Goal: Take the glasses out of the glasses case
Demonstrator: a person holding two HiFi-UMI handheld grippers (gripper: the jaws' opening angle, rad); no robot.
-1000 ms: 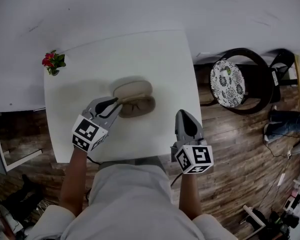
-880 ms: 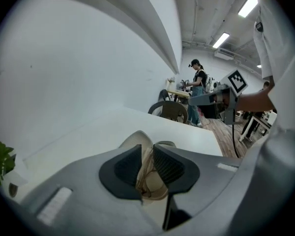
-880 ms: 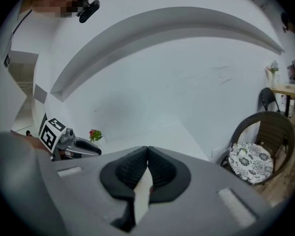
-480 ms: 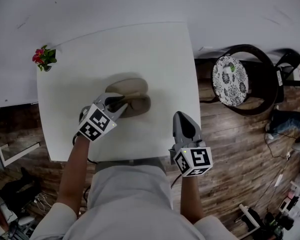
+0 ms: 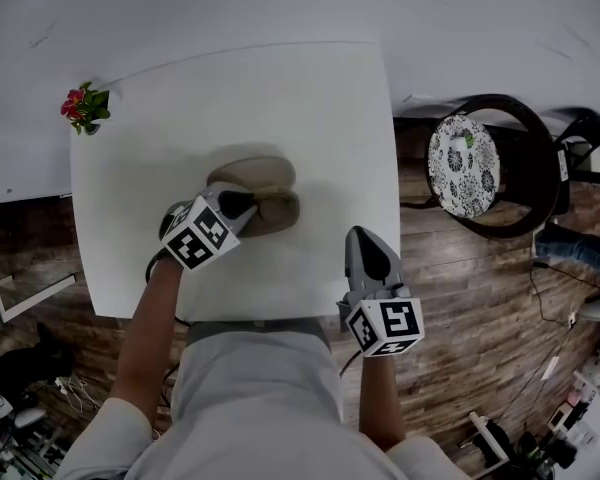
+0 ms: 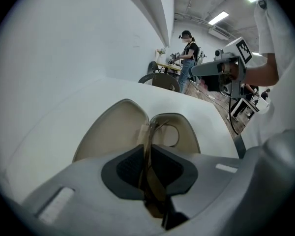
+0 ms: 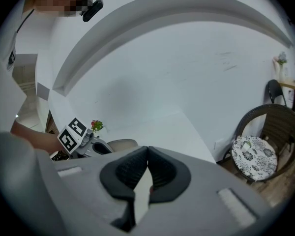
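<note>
An open beige glasses case (image 5: 265, 176) lies in the middle of the white table (image 5: 230, 98). In the left gripper view its lid (image 6: 113, 129) stands to the left and its base (image 6: 184, 132) to the right. My left gripper (image 6: 148, 154) is shut on the brown translucent glasses (image 6: 151, 132), which stand on edge at the case's hinge. Seen from the head view, the left gripper (image 5: 248, 208) reaches over the case's front left. My right gripper (image 5: 366, 238) is shut on nothing and hovers by the table's front right edge, apart from the case (image 7: 122, 144).
A small red flower (image 5: 83, 106) stands at the table's far left corner. A dark round chair with a patterned cushion (image 5: 463, 163) stands on the wood floor to the table's right. A person (image 6: 188, 50) stands far off at another table.
My left gripper has moved forward and to the right, over the case, and its jaws now grip the glasses. The right gripper has stayed about where it was.
</note>
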